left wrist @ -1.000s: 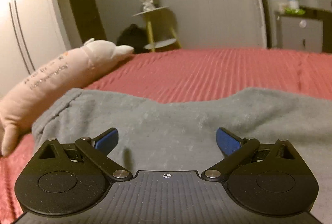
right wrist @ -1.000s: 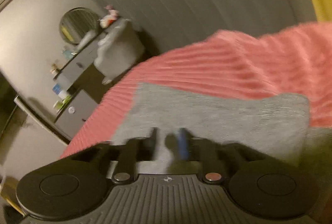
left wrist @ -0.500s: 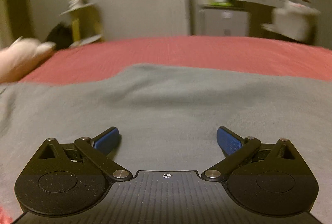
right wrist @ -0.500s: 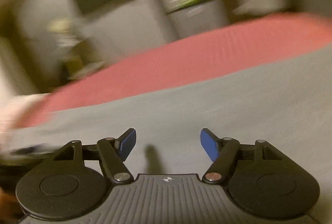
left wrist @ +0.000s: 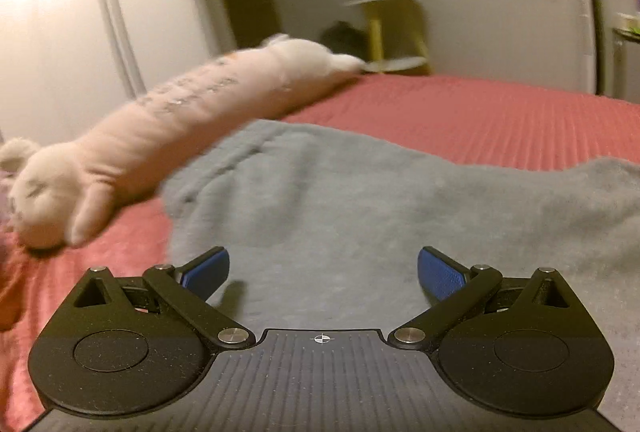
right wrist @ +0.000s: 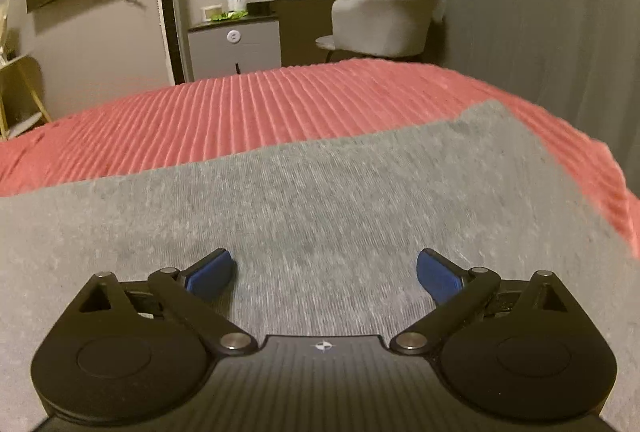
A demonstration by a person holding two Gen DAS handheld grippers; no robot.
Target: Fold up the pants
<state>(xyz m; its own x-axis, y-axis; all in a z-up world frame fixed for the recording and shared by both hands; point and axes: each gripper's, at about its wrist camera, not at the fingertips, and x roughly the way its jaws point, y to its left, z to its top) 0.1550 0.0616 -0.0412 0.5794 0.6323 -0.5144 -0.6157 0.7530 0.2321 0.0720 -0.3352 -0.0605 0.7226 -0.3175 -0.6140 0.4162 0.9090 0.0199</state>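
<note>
A: Where are the pants?

B: The grey pants [left wrist: 360, 200] lie spread flat on the red bedspread [left wrist: 500, 116]. They fill the ground just ahead of both tools. In the right wrist view the pants [right wrist: 320, 200] run across the frame, and their far right corner stops just short of the bedspread [right wrist: 248, 112] edge.

A: Left tool?

B: The left tool [left wrist: 323, 270] has its jaws wide apart, with nothing pinched. Its blue pads [left wrist: 440, 278] hover over the pants, and only fabric shows in the gap.

A: Right tool?

B: The right tool [right wrist: 325, 272] has its jaws opening, now spread wide. Pants cloth lies under the gap and neither pad presses on it.

A: Anything beside the pants?

B: A long pink plush toy [left wrist: 160, 148] lies on the bedspread, just left of the pants in the left view. It's near the waistband end, I think, but the blur makes that seam hard to read. Beyond the pants in the right view stand a grey chair [right wrist: 384, 18] and a dresser [right wrist: 236, 44] past the bed's far edge.
</note>
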